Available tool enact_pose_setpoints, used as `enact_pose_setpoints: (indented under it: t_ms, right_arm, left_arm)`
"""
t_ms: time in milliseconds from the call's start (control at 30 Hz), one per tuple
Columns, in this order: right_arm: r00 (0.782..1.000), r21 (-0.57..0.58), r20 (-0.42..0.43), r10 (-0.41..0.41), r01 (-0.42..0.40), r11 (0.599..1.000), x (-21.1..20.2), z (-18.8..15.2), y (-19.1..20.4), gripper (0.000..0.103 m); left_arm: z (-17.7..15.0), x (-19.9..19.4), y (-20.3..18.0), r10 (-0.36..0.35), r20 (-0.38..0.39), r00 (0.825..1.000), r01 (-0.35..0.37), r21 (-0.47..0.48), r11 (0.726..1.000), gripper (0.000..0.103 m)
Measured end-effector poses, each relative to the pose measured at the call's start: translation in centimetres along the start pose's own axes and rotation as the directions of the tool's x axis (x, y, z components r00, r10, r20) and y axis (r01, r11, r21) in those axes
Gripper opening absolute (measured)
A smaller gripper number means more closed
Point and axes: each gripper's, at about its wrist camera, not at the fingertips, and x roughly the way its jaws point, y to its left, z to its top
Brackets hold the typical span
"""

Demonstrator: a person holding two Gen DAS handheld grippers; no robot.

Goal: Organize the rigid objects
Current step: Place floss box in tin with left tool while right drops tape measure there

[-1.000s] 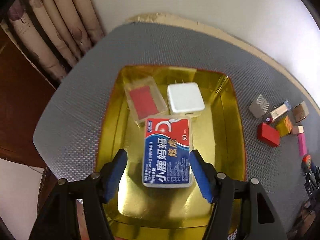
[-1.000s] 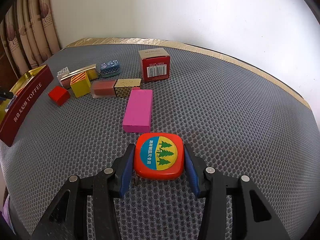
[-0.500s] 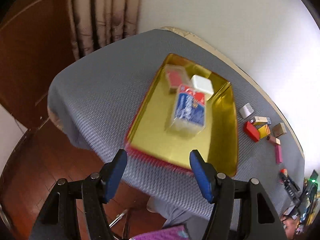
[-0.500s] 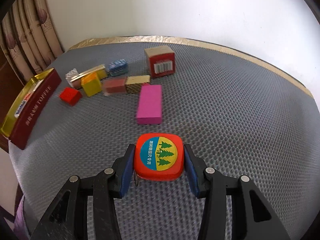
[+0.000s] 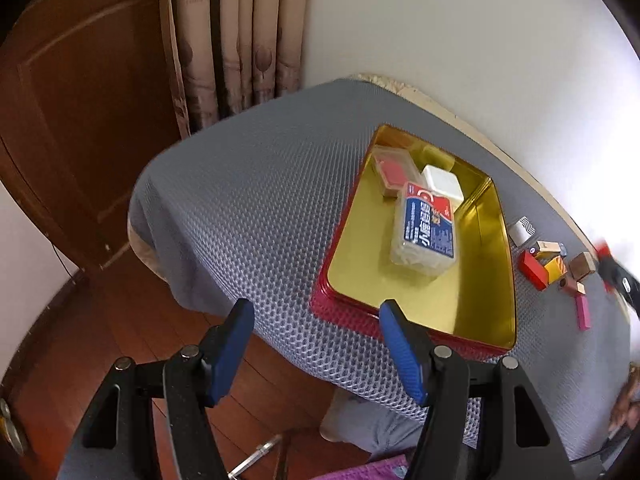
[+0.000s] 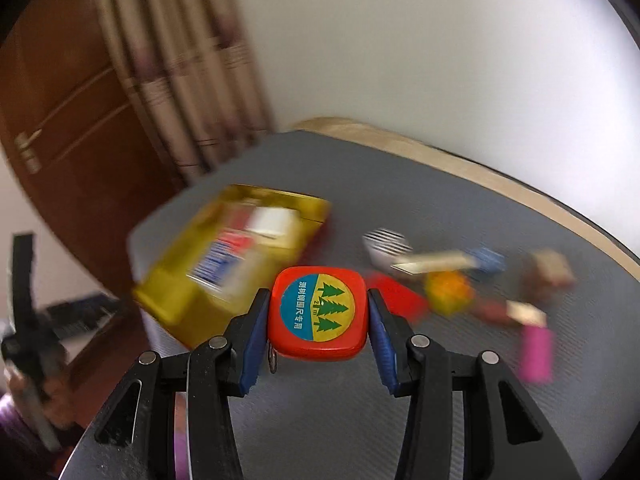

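My right gripper (image 6: pixel 318 316) is shut on a red tape measure (image 6: pixel 318 314) with a blue and yellow tree label, held in the air above the grey mat. The gold tin tray (image 6: pixel 176 300) lies ahead to the left, blurred. In the left wrist view the tray (image 5: pixel 486 312) holds a blue and red floss box (image 5: pixel 426 228), a white block (image 5: pixel 442 182) and a clear case with a red card (image 5: pixel 394 170). My left gripper (image 5: pixel 316 346) is open and empty, pulled back off the table's near edge.
Several small blocks lie right of the tray: a red block (image 5: pixel 532 270), a yellow block (image 5: pixel 556 270), a brown block (image 5: pixel 584 264), a pink bar (image 5: pixel 582 314), a striped white box (image 5: pixel 522 230). Curtain (image 5: pixel 240 40) and wooden door (image 5: pixel 80 120) stand at the left.
My left gripper drew back and up from the tray, leaving the floss box in it. My right gripper lifted the tape measure and swung it left toward the tray.
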Motion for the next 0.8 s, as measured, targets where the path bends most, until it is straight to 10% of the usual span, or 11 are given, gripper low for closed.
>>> enact_pose_setpoints:
  t_ms: [367, 800]
  right_arm:
    - [0.988, -0.071, -0.149, 0.048, -0.060, 0.996, 12.3, 4.4, 5.4, 0.043]
    - [0.979, -0.036, -0.191, 0.071, -0.079, 0.996, 15.8, 4.6, 3.4, 0.050]
  left_arm:
    - [-0.2, 0.8, -0.4, -0.045, -0.007, 0.999, 0.045, 0.011, 0.999, 0.067]
    - [-0.1, 1.7, -0.7, -0.085, -0.008, 0.996, 0.085, 0.035, 0.996, 0.067]
